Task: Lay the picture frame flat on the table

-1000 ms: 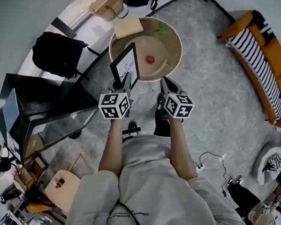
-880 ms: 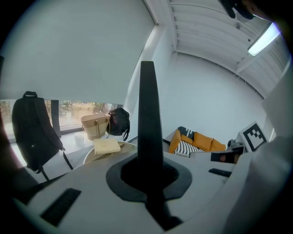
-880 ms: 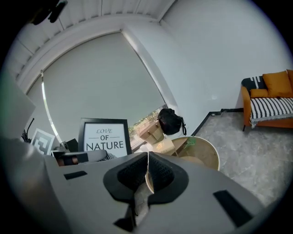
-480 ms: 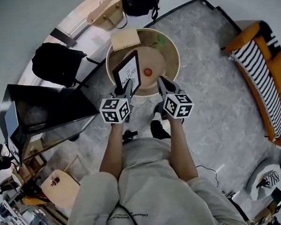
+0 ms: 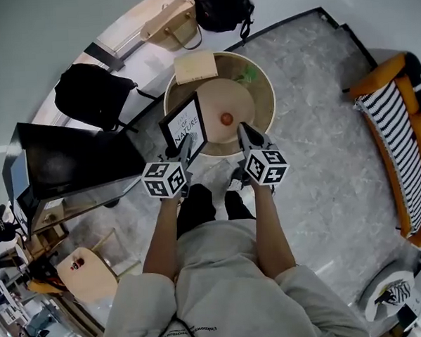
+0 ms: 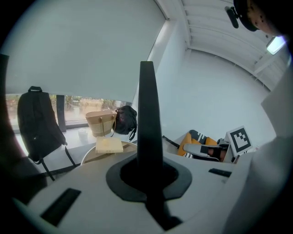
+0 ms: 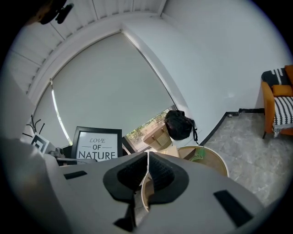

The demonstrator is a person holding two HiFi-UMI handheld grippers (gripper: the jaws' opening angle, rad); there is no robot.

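The picture frame (image 5: 183, 123), black-edged with a white "LOVE OF NATURE" print, stands upright over the near left rim of the round wooden table (image 5: 265, 101). My left gripper (image 5: 181, 150) is shut on its lower edge. In the left gripper view the frame (image 6: 147, 109) rises edge-on out of my left gripper (image 6: 149, 171). My right gripper (image 5: 245, 131) is shut and empty, just right of the frame above the table's near rim. The right gripper view shows the frame's face (image 7: 96, 147) at left, beyond my right gripper (image 7: 147, 160).
On the table lie a small red ball (image 5: 226, 118), a flat wooden box (image 5: 195, 65) and a green item (image 5: 248, 75). A black backpack (image 5: 94, 93), a woven bag (image 5: 169, 29) and a black bag (image 5: 220, 7) sit beyond. A dark glass table (image 5: 69, 164) stands at left, an orange sofa (image 5: 402, 140) at right.
The left gripper has sunk a little toward the lower left with the frame still upright in it. The right gripper has barely moved. The whole view has shifted slightly.
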